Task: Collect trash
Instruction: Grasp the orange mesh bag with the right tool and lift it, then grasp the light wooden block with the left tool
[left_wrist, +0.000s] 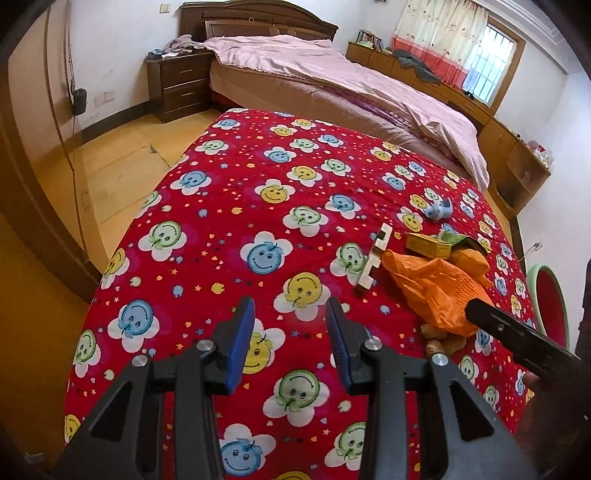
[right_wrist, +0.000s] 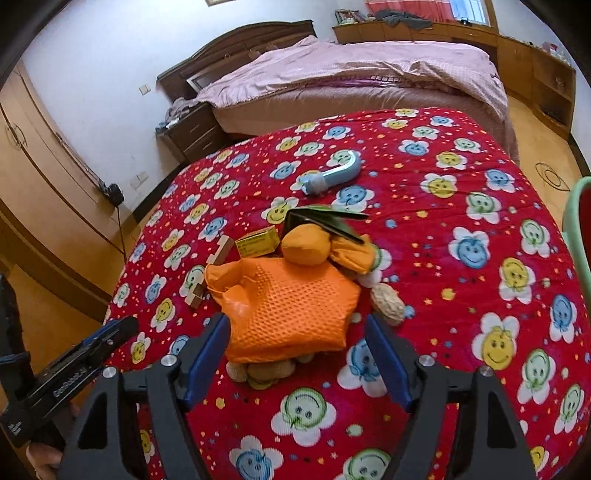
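Observation:
An orange textured glove (right_wrist: 291, 306) lies on the red smiley-face cloth (right_wrist: 461, 221), over peanut shells (right_wrist: 388, 302). Behind it sit an orange peel (right_wrist: 306, 243), a yellow box (right_wrist: 256, 242), a dark green wrapper (right_wrist: 325, 221), a white notched piece (left_wrist: 376, 254) and a blue curved tube (right_wrist: 332, 173). My right gripper (right_wrist: 297, 354) is open, its blue pads on either side of the glove's near end. My left gripper (left_wrist: 291, 343) is open and empty over bare cloth, left of the pile; the glove (left_wrist: 436, 291) shows to its right.
A bed with a pink cover (left_wrist: 332, 81) stands behind the table. A dark nightstand (left_wrist: 177, 85) is at its left and wooden cabinets (left_wrist: 517, 155) run along the right wall. A red chair with a green rim (left_wrist: 550, 295) stands at the table's right edge. Wooden floor (left_wrist: 122, 162) lies left.

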